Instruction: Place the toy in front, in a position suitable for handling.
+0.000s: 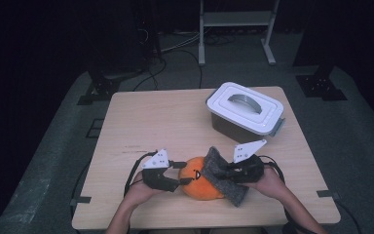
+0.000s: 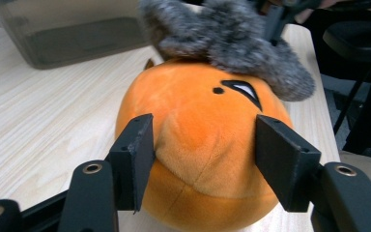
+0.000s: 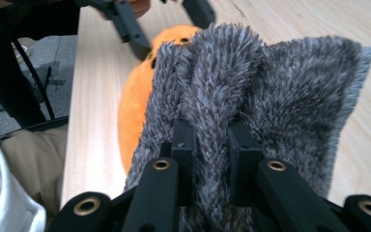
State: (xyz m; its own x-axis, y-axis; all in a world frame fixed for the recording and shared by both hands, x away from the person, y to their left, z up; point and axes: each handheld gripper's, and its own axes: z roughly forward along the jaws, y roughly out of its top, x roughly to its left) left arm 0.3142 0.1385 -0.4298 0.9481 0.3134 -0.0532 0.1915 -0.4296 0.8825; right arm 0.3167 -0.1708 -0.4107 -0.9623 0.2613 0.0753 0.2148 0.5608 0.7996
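Note:
A round orange plush toy [image 1: 199, 186] with a small black face lies near the table's front edge. A grey furry cloth [image 1: 234, 193] is draped over its right side. My left gripper [image 1: 181, 174] holds the plush from the left; in the left gripper view its jaws press into both sides of the orange body [image 2: 198, 111]. My right gripper [image 1: 229, 171] comes in from the right, shut on a bunched fold of the cloth [image 3: 280, 82], which hides most of the plush [image 3: 135, 96] behind it. The cloth [image 2: 232, 38] sits like a cap on top of the plush.
A box with a white lid and grey handle [image 1: 246, 109] stands at the back right of the light wooden table [image 1: 151, 117]. Bare tabletop lies to the left and behind the plush. Stands and cables are on the dark floor beyond.

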